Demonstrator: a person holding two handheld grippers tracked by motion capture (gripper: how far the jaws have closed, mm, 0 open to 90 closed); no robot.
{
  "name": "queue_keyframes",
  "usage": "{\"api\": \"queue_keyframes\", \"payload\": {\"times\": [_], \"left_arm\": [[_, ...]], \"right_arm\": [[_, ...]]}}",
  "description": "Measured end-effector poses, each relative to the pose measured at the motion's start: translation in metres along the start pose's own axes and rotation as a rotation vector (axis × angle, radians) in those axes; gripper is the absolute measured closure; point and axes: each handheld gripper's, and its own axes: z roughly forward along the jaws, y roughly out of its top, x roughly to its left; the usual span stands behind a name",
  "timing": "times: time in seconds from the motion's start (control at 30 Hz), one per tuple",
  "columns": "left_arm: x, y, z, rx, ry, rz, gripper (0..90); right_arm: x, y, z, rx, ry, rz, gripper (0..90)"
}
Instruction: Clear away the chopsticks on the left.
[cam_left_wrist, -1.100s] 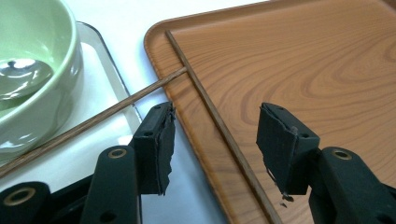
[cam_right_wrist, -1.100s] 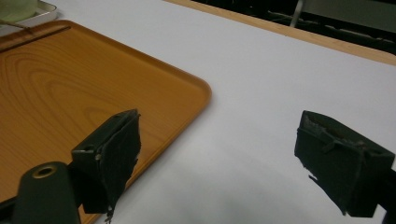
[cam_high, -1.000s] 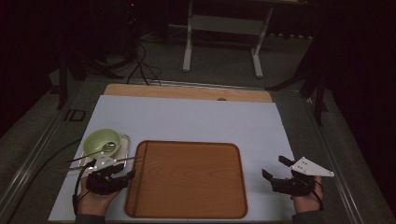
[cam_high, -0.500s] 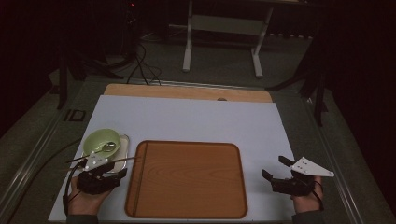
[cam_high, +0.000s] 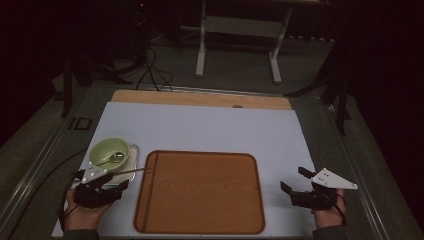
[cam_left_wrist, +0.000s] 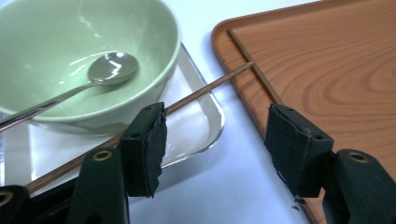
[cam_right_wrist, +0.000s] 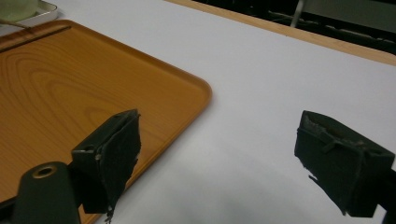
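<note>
The left claw (cam_left_wrist: 212, 149) has just been opening, its jaws apart and nothing pressed between them, beside a chopstick (cam_left_wrist: 205, 88) that lies across the small metal tray (cam_left_wrist: 205, 126) with its tip on the wooden tray (cam_high: 200, 192). This looks like a release; next comes backing away without nudging the stick. The green bowl (cam_high: 107, 151) with its spoon (cam_left_wrist: 109, 69) sits close left. The right claw (cam_right_wrist: 219, 158) hangs open over the white surface (cam_high: 210, 127).
</note>
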Motion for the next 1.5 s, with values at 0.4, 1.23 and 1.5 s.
{"api": "queue_keyframes", "payload": {"times": [0.4, 1.23, 1.5], "left_arm": [[0.014, -0.006, 0.001, 0.024, 0.048, -0.029, 36.5], [0.047, -0.013, 0.018, 0.048, 0.119, -0.104, 29.8], [0.051, -0.013, 0.023, 0.069, 0.115, -0.096, 34.3]], "right_arm": [[0.000, 0.000, 0.000, 0.001, 0.001, 0.000, 14.0], [0.000, 0.000, 0.001, 0.005, 0.003, 0.001, 14.0], [0.000, 0.000, 0.001, 0.006, 0.004, 0.001, 14.0]]}}
